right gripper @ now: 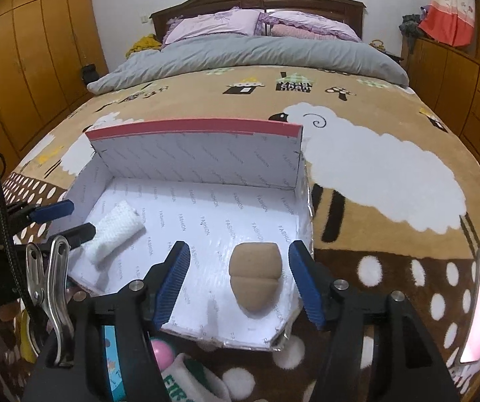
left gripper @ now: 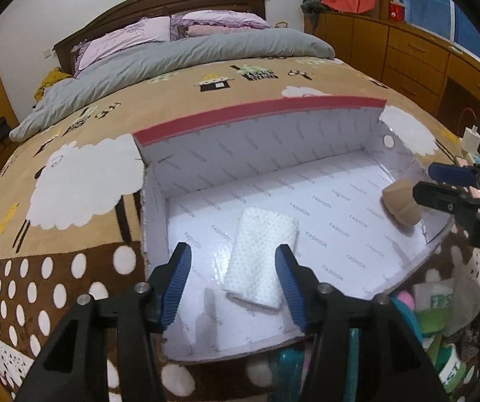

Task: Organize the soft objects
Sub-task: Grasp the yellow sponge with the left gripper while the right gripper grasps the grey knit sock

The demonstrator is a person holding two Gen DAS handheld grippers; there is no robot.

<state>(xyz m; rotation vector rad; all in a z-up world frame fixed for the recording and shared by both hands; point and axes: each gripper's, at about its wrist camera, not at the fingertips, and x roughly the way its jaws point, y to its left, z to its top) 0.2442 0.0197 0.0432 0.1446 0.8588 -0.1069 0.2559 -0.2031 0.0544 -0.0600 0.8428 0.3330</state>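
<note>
White cardboard printed with the word FASHION lines the open box (left gripper: 323, 181) that sits on the sheep-patterned blanket (left gripper: 82, 184) covering the bed. We hold our left gripper (left gripper: 233, 281) over the near left part of the box, its blue-padded fingers (left gripper: 178, 284) spread wide on either side of a folded white textured cloth (left gripper: 261, 258). That cloth lies flat on the box floor, and neither pad touches it, so this claw is released. In the right wrist view the same cloth (right gripper: 114, 231) shows at the left end of the box, just beside the tip of the left gripper (right gripper: 69, 221).

We hold our right gripper (right gripper: 238, 281) over the near right part of the box (right gripper: 200, 164), its jaws likewise released and standing apart around a tan makeup sponge (right gripper: 255, 274). The sponge rests on the box floor near the right wall, with a gap to each pad. From the left wrist camera we see the sponge (left gripper: 400, 206) at the right end of the box, close to the right gripper (left gripper: 434, 182).

Below the near edge of the box, a pink ball (right gripper: 163, 351) and a white item with green lettering (right gripper: 189, 382) lie on the blanket, partly hidden by the gripper bodies. At the head of the bed sit a grey duvet (right gripper: 256, 53) and lilac pillows (right gripper: 213, 25).
</note>
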